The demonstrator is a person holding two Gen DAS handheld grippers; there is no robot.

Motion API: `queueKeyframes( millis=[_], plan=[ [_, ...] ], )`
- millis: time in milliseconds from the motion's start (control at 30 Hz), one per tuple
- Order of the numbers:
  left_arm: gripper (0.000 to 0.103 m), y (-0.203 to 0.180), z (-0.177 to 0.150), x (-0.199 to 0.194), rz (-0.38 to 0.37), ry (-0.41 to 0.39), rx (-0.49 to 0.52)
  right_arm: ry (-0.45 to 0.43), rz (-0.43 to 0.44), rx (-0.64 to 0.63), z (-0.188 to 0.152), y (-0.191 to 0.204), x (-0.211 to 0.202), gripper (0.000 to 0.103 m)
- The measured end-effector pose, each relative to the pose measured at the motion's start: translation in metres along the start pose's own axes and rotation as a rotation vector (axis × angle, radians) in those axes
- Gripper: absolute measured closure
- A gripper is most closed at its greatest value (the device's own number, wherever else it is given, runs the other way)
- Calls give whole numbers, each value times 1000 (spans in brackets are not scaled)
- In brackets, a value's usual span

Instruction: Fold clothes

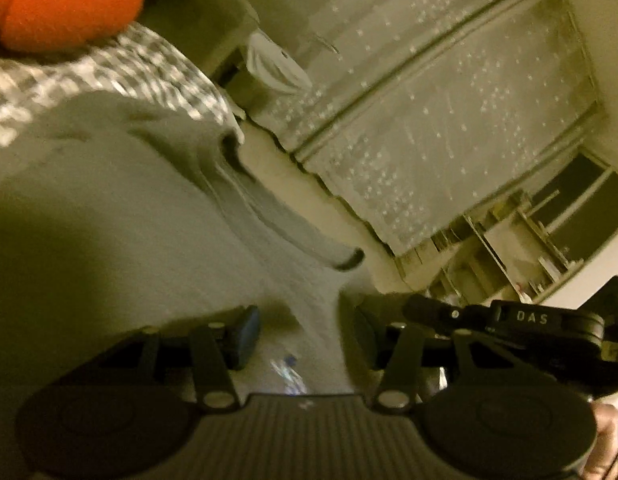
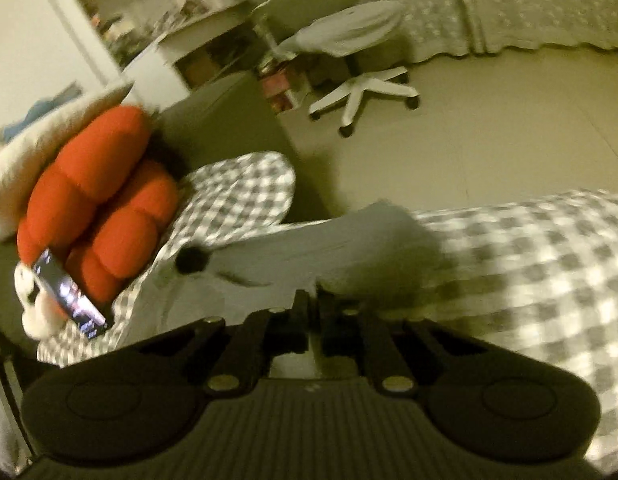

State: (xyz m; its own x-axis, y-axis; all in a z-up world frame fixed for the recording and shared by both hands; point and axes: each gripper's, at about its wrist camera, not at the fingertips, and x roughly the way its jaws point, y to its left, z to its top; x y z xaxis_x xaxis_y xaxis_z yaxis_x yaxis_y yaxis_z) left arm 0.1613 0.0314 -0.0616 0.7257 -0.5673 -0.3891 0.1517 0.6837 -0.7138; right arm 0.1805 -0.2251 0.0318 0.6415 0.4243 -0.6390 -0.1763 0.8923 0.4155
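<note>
Our right gripper [image 2: 313, 312] is pinched tight on the pale grey cotton garment [image 2: 309, 248]. The left gripper [image 1: 305, 332] stands half open around its fabric, pads apparently not pressing. If we pull now, that loose side could slip and skew the fold.

Left gripper [image 1: 305, 336] parted; right gripper [image 2: 313, 312] pinched closed.

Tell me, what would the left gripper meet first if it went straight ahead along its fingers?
Probably the grey garment spread on the checked bedding: the left gripper points along it with jaws apart. Depth is unclear in this blurred view.
</note>
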Motion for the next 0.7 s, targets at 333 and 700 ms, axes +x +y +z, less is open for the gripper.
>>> queueKeyframes(
  millis=[333, 700],
  plan=[
    [52, 12, 3, -10, 42, -58, 12, 191, 54, -24, -8, 28, 44, 87],
    [52, 13, 5, -5, 57, -53, 45, 76, 55, 6, 5, 2, 0, 54]
  ],
)
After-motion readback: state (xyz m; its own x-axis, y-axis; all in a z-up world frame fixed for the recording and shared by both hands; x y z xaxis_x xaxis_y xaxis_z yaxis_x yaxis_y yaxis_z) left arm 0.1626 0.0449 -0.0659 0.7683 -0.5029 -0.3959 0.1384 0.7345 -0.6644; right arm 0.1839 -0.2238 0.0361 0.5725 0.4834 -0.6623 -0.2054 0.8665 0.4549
